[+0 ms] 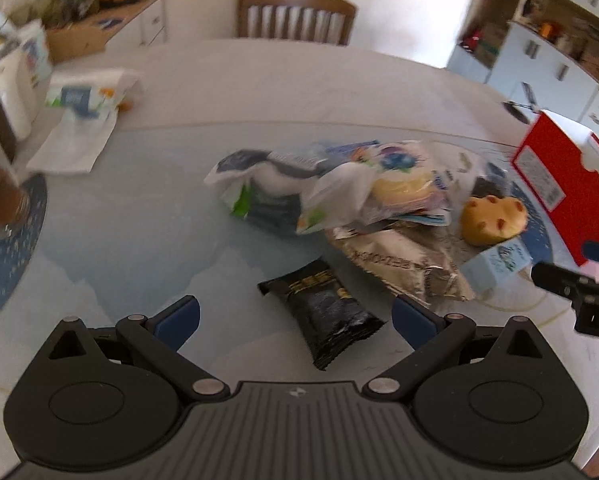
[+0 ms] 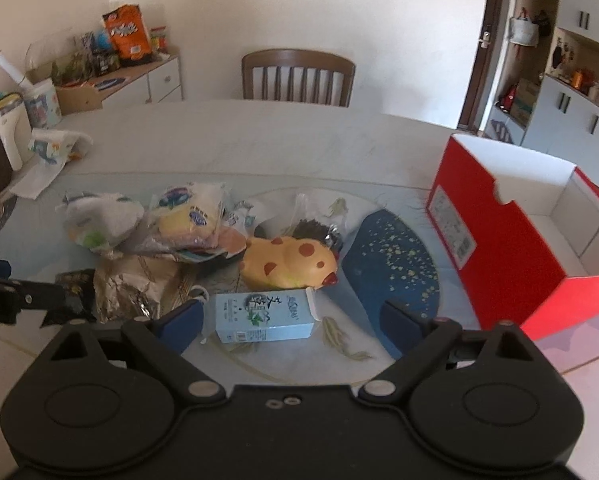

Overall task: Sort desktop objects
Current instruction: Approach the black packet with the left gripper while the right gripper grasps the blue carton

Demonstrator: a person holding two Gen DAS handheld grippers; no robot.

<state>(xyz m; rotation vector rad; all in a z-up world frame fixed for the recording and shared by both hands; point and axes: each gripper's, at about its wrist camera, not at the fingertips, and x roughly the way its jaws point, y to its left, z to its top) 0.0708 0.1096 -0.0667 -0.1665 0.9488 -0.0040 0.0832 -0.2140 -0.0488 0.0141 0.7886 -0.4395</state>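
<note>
Left gripper [image 1: 295, 316] spread wide, nothing held, black snack packet [image 1: 323, 316] lying on table [image 1: 139, 240] between blue fingertips [image 1: 179, 320]
Right gripper [image 2: 293, 322] likewise wide open and empty, pale blue carton [image 2: 265, 316] lying flat between its tips
Yellow spotted toy [image 2: 289, 264] just behind carton
Crumpled foil bag [image 2: 135, 284] left of carton, heap of snack bags [image 2: 171, 220] behind it
Red box [image 2: 511, 240] open at right, interior white, apart from pile
</note>
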